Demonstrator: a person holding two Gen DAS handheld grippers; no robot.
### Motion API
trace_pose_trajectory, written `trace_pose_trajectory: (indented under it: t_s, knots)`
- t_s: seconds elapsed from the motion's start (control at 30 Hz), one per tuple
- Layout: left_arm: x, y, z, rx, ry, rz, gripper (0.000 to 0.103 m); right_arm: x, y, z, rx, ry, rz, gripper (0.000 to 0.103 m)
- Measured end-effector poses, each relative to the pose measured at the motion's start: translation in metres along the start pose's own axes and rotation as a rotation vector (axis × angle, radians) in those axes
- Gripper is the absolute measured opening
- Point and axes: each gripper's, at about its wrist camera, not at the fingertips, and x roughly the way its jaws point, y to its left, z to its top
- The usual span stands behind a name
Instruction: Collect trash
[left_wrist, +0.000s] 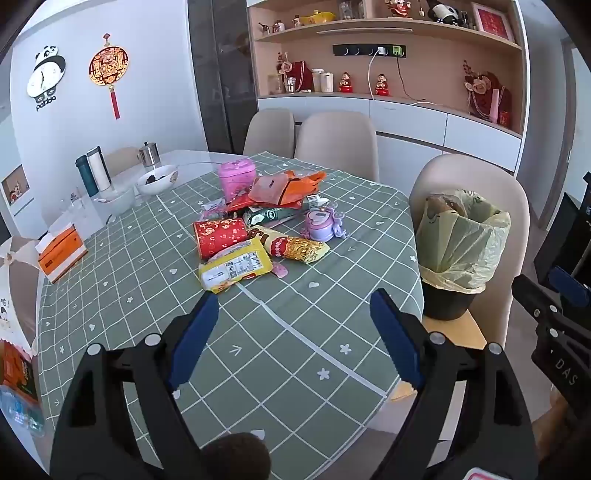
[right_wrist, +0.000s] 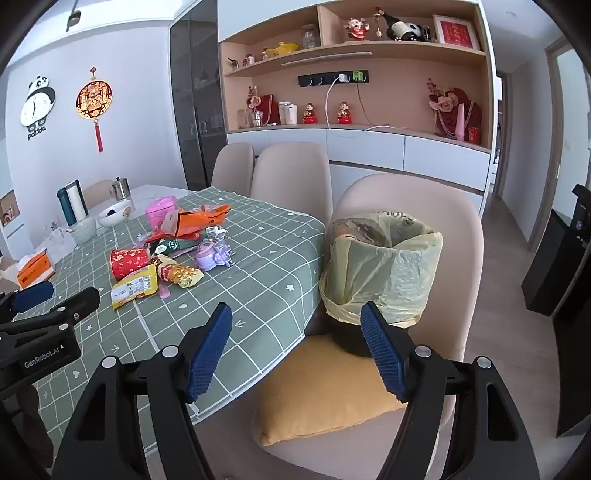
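Note:
A heap of trash lies mid-table on the green checked cloth: a yellow wrapper, a red can on its side, a gold snack bag, orange packaging, a pink tub and a purple toy. A dark bin with a yellow-green liner stands on the chair to the right. My left gripper hovers open above the cloth, short of the yellow wrapper. My right gripper hangs open over the table edge and the yellow cushion, just before the bin.
A white bowl, flasks, a steel pot and an orange tissue box stand along the table's left side. Beige chairs ring the far edge. Shelves with ornaments fill the back wall.

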Motion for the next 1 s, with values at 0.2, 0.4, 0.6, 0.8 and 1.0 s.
trace_pose_trajectory:
  t_s: [0.2,0.4,0.6,0.8,1.0]
  knots:
    - [0.0000,-0.0013,0.0003,0.006,-0.001,0.001,0.080,0.0003,-0.0026,0.0018,-0.004,0.004,-0.002,0.069]
    - [-0.0041,-0.0067,-0.0008,-0.003,-0.005,0.004,0.080,-0.0033,-0.0016,-0.0010,-0.008,-0.004,-0.003,0.069]
    - [-0.0038,-0.0058,0.0025,-0.004,-0.006,-0.002,0.080,-0.0032,-0.0033,0.0009,0.003,-0.006,-0.011,0.069]
    - [-0.0039,-0.0020,0.0044,-0.006,-0.014,-0.006,0.080,-0.0052,-0.0051,0.0018,0.013,-0.020,-0.017,0.069]
    - [-0.0040,-0.0028,0.0049,-0.002,-0.012,-0.005,0.080,-0.0061,-0.0062,0.0020,0.014,-0.022,-0.015,0.069]
